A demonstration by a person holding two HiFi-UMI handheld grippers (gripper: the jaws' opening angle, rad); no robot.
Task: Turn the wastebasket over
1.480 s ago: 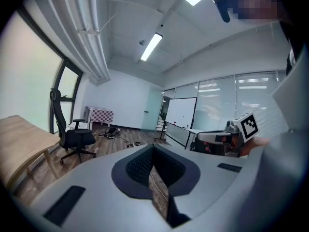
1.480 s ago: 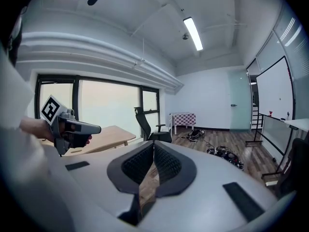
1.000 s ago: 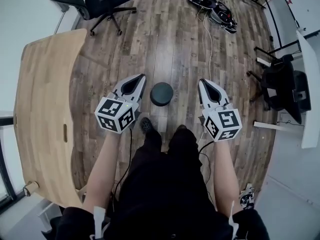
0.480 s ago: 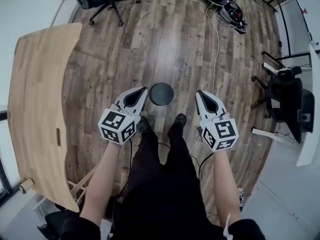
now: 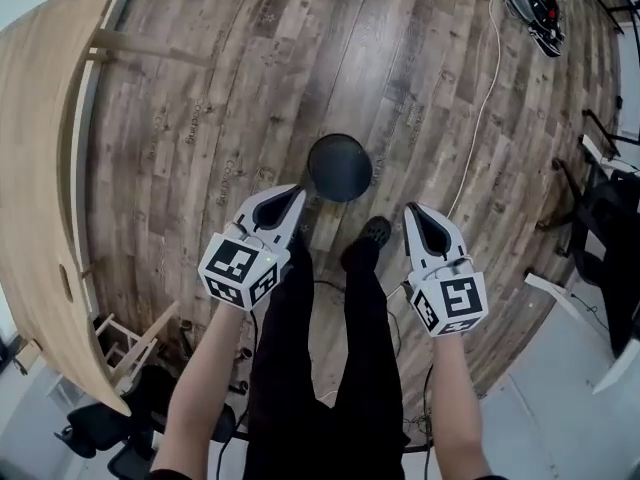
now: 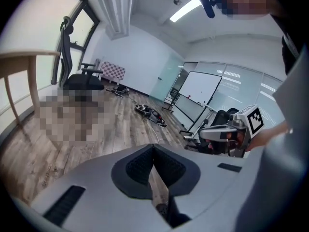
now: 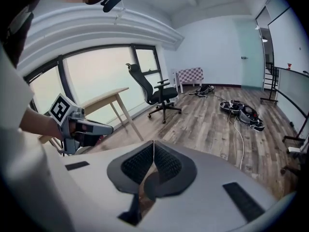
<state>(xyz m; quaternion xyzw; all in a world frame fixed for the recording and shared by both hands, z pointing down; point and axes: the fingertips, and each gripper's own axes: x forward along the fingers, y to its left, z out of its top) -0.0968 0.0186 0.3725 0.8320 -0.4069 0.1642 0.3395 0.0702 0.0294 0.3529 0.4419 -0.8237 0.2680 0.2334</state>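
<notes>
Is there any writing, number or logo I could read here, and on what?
No readable words, numbers or brands anywhere.
Left cube: black-and-white square pattern, no letters.
Right cube: same kind of pattern, no letters.
Whiteboard: no writing can be made out.

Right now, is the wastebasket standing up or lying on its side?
Standing on end: the head view shows the wastebasket as a full dark circle. Which end faces up, cannot tell.
</notes>
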